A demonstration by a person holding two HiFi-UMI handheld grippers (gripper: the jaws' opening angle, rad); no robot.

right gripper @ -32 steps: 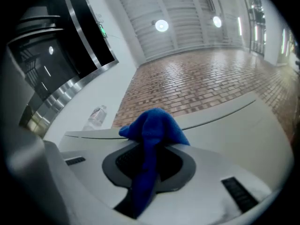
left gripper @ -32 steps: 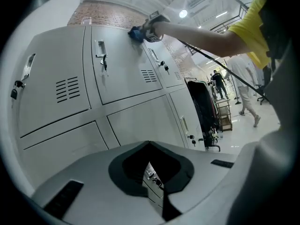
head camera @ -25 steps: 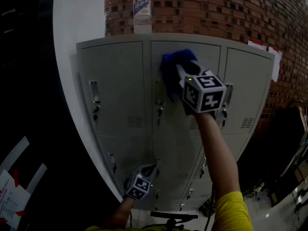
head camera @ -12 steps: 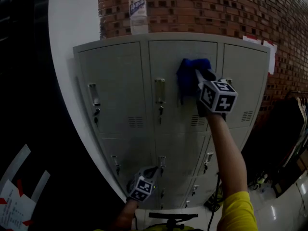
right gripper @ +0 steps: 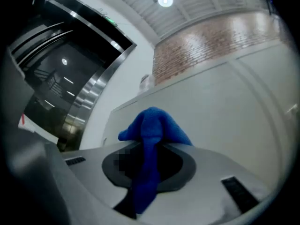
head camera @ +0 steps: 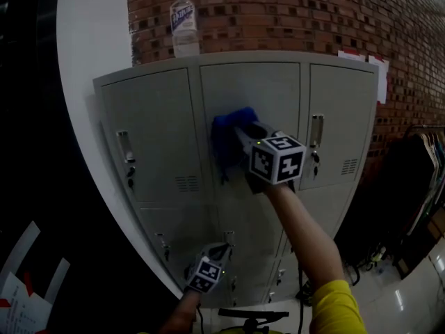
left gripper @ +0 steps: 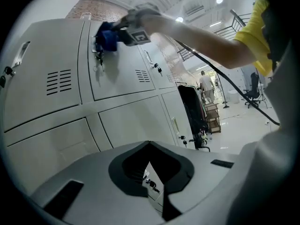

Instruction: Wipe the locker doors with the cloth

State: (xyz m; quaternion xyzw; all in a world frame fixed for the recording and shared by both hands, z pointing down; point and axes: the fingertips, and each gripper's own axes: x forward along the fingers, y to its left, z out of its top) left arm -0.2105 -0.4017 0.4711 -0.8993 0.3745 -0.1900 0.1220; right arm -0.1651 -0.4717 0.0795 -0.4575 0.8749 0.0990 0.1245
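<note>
nearest to us, at 6 o'clock in the head view, the left tongs [head camera: 204, 273] hang low in front of the lower locker doors [head camera: 243, 218]. their own view shows the two jaws drawn together with nothing between them, only a sliver of locker behind.

from a yellow sleeve [head camera: 337, 308] at 5 o'clock, the right forearm [head camera: 302, 232] reaches up towards the centre. the right tongs [head camera: 249, 134] sit at its end, their marker cube facing us. these jaws are clamped on the blue cloth [head camera: 226, 134]. in the right gripper view the cloth bunches above the jaws and a tail of it hangs down between them.

the cloth is pressed against the middle upper door [head camera: 261, 89], on the door's left half about midway up, at 10 o'clock from the marker cube. the left upper door [head camera: 153, 131] lies at 9 o'clock of the cloth and the right upper door [head camera: 344, 110] at 3 o'clock, with its handle [head camera: 317, 131] just beside the cube.

farther off, a clear bottle [head camera: 184, 25] stands upright on the locker top at 11 o'clock. a brick wall [head camera: 292, 12] rises behind it.
</note>
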